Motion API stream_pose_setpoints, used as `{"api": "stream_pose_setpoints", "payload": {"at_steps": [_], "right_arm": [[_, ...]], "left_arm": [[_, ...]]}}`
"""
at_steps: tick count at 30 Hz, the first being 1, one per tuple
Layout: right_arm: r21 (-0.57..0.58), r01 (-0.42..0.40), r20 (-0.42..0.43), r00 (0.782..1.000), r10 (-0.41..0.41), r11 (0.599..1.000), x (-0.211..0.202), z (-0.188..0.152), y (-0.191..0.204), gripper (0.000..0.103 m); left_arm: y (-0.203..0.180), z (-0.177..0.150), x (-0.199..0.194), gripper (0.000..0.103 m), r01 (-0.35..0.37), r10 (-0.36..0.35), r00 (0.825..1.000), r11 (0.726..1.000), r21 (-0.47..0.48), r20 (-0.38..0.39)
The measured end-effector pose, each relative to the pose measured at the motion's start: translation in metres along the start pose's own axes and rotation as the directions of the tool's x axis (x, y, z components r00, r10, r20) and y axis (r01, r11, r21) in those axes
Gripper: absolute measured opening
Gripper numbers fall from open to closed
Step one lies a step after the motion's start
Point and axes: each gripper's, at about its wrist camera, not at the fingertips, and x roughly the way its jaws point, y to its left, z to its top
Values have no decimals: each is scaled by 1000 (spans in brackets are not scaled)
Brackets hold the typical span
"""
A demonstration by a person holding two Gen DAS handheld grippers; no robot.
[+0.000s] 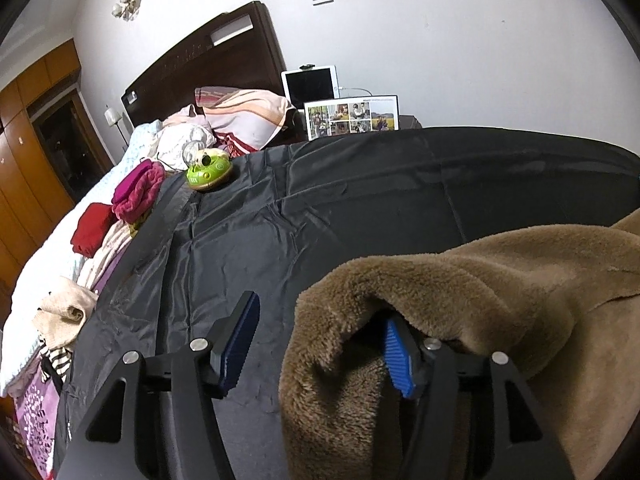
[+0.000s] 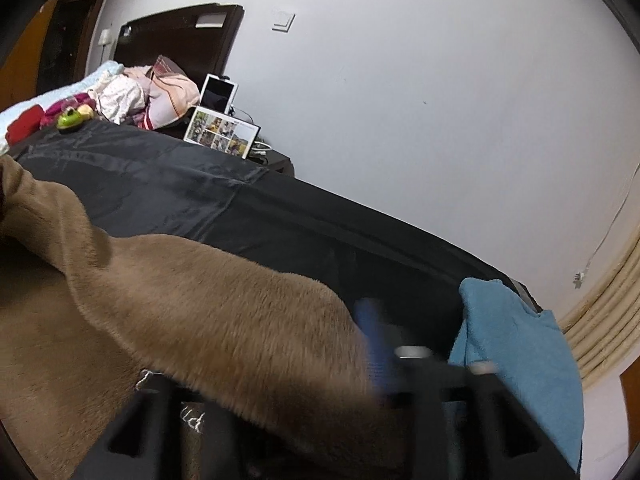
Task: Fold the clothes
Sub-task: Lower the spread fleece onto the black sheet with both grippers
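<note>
A brown fleece garment point(image 1: 460, 292) lies on a black sheet point(image 1: 320, 208) spread over the bed. My left gripper point(image 1: 320, 344) is open; the fleece's edge drapes over its right finger point(image 1: 398, 354), and its left finger point(image 1: 238, 344) is bare above the sheet. In the right wrist view the same fleece point(image 2: 180, 304) covers the left finger of my right gripper point(image 2: 320, 344). Only the blurred blue right pad point(image 2: 374, 344) shows, so I cannot tell how the jaws stand. A blue towel point(image 2: 516, 356) lies just right of it.
A green toy point(image 1: 209, 172) sits at the sheet's far left corner. Folded red point(image 1: 91, 229) and pink clothes point(image 1: 138, 190), a beige garment point(image 1: 64, 312) and pillows point(image 1: 244, 118) lie on the bed to the left. A photo frame point(image 1: 352, 117) and tablet point(image 1: 310, 86) stand by the wall.
</note>
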Motion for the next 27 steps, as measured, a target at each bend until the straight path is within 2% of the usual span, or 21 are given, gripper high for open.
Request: {"api": "stream_pose_setpoints", "payload": {"at_steps": [2,6,15,22,27], "right_arm": [[-17,22,41,999,-22,1000,-13,3,4,83],[-52,44,65,997,-41,998,-25,5,15,83],[-49,14,82,997,-10,999,-33,6,19,83],[-29,-2,86,996,4,1000,-34,6,17,83],[-28,-7,85,996,9,1000,-33,7,18,83]], "left_arm": [[3,-1,2,65,6,-6,1000,1000,-16,-8],[8,-2,3,68,8,-9,1000,999,-40,-17],[9,-1,3,71,-12,11,1000,999,-47,-29],[-4,-2,-16,71,-55,56,998,997,55,-7],[-15,0,-35,71,-22,21,1000,993,116,10]]}}
